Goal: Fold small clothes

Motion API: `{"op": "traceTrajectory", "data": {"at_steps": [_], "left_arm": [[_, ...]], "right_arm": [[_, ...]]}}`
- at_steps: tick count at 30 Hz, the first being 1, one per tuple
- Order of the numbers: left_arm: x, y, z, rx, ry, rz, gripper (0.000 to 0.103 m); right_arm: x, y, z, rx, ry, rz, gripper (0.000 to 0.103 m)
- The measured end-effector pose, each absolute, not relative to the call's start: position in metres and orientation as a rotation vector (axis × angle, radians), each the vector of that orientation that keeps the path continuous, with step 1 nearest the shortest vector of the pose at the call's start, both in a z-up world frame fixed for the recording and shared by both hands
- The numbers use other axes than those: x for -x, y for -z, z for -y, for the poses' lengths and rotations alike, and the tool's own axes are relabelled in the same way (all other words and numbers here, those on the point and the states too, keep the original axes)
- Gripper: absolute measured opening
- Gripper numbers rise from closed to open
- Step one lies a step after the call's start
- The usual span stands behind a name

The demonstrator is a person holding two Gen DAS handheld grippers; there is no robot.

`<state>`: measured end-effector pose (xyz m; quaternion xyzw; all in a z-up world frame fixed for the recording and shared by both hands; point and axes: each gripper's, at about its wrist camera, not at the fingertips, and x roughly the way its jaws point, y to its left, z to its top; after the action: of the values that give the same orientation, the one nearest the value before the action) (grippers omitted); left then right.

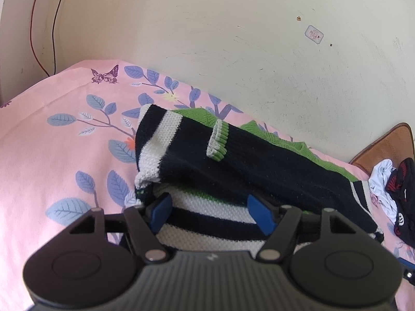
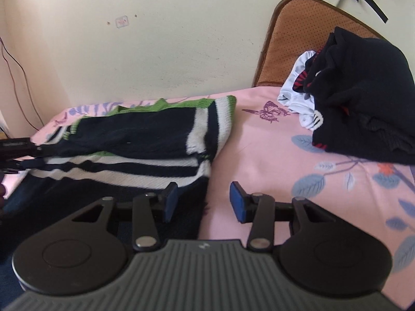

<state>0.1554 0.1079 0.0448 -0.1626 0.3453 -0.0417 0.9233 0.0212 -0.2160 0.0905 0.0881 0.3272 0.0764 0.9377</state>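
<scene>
1. My left gripper (image 1: 211,211) stands with its blue pads apart over the near edge of the striped knit sweater (image 1: 233,160); the white and navy bands lie between the pads, but neither pad presses on the cloth.
2. My right gripper (image 2: 203,199) is also parted, holding nothing. Its left pad hangs above the sweater's dark right edge, its right pad above bare sheet.
3. The sweater (image 2: 145,140) lies folded on the bed: a navy layer with white stripes is laid over the striped body, green knit showing along the far edge, and a green-and-white cuff (image 1: 218,141) rests on top.
4. Beneath it spreads the pink bedsheet (image 2: 259,145), printed with blue leaves and purple butterflies.
5. Well to the right, apart from the sweater, sits a pile of other clothes (image 2: 363,98): a black garment with red marks over something white.
6. Behind the pile a brown headboard (image 2: 290,39) leans at the cream wall (image 1: 233,39).
</scene>
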Motion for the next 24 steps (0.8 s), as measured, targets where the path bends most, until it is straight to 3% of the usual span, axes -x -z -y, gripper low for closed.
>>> {"op": "traceTrajectory", "data": {"at_steps": [15,24], "left_arm": [[-0.154,-0.042,-0.092,0.233,0.094,-0.692,0.079],[-0.153,-0.041,-0.08,0.144,0.064,-0.692,0.08]], "right_arm": [[-0.005,-0.07,0.198,-0.244,-0.213,-0.644,0.051],[-0.004,-0.068,0.206,-0.327,-0.22,-0.63,0.051]]}}
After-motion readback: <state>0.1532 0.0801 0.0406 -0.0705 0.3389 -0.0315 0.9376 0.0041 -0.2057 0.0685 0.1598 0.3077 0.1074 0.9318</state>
